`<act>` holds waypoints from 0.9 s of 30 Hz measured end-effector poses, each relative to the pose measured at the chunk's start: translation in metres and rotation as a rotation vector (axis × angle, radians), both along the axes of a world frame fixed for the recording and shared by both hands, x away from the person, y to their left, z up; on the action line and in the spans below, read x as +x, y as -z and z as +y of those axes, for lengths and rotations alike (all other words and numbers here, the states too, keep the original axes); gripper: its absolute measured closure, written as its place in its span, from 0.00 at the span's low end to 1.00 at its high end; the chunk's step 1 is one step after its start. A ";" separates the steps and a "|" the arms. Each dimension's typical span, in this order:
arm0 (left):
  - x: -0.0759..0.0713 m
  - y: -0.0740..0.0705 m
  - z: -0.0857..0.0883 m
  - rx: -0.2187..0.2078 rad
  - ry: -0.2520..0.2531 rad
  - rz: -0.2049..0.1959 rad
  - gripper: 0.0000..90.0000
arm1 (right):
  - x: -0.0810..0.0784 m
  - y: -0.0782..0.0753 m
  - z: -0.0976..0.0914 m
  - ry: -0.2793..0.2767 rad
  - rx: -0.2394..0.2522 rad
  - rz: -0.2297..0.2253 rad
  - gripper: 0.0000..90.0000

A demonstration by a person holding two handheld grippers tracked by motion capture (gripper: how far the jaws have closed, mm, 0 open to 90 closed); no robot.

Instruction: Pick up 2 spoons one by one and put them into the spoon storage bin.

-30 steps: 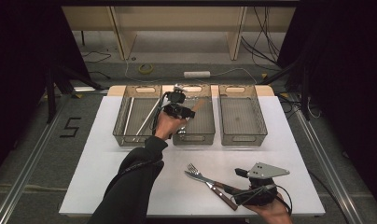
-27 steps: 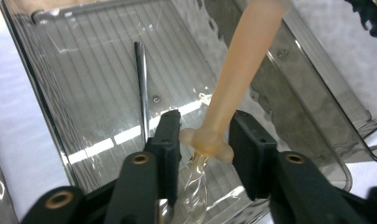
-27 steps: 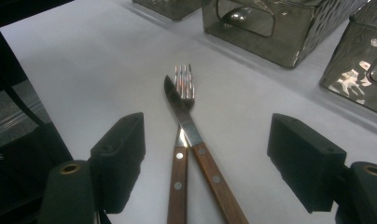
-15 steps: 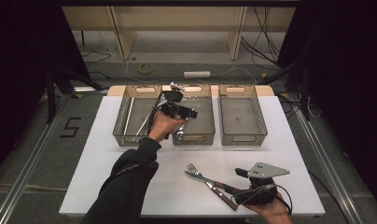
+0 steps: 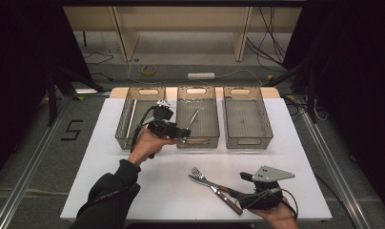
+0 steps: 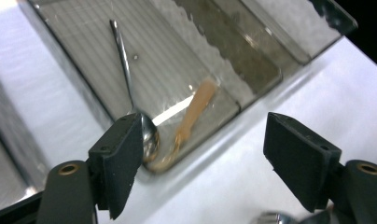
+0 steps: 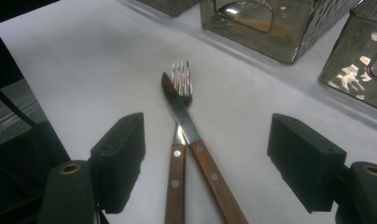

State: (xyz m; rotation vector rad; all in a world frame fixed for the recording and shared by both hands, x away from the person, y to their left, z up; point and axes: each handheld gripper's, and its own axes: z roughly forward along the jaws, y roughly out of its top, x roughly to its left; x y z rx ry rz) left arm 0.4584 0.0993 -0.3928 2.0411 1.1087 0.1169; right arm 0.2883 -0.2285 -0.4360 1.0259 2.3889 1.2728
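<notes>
My left gripper [image 5: 185, 132] hovers at the near left corner of the middle bin [image 5: 196, 90]. In the left gripper view its jaws have just been opening and stand wide around my left gripper [image 6: 205, 154] midpoint, with nothing between them. Inside that bin lie a metal spoon [image 6: 126, 70] and a wooden-handled utensil [image 6: 191, 114]. My right gripper [image 5: 238, 193] rests low at the table's near right. In the right gripper view my right gripper [image 7: 207, 163] is open, with a wooden-handled knife [image 7: 177, 105] crossed over a fork [image 7: 181, 77] on the table between the jaws, untouched.
Three clear bins stand in a row at the back of the white table [image 5: 295, 157]. The left bin [image 5: 125, 138] holds long thin metal pieces, and the right bin [image 5: 248, 141] looks bare. Black curtains and floor rails flank the table.
My left gripper has drawn back from over the middle bin toward the person, and its jaws have opened. The wooden-handled utensil now lies at the bin's near end. The right gripper has stayed put.
</notes>
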 end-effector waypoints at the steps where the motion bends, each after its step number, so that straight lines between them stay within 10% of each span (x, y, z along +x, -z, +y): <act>1: -0.003 0.001 0.003 -0.008 -0.003 -0.004 0.31 | 0.001 0.000 0.000 -0.003 -0.005 0.004 0.32; 27: -0.075 0.025 0.045 -0.054 0.069 -0.142 0.24 | 0.007 0.004 0.002 -0.029 -0.075 0.049 0.33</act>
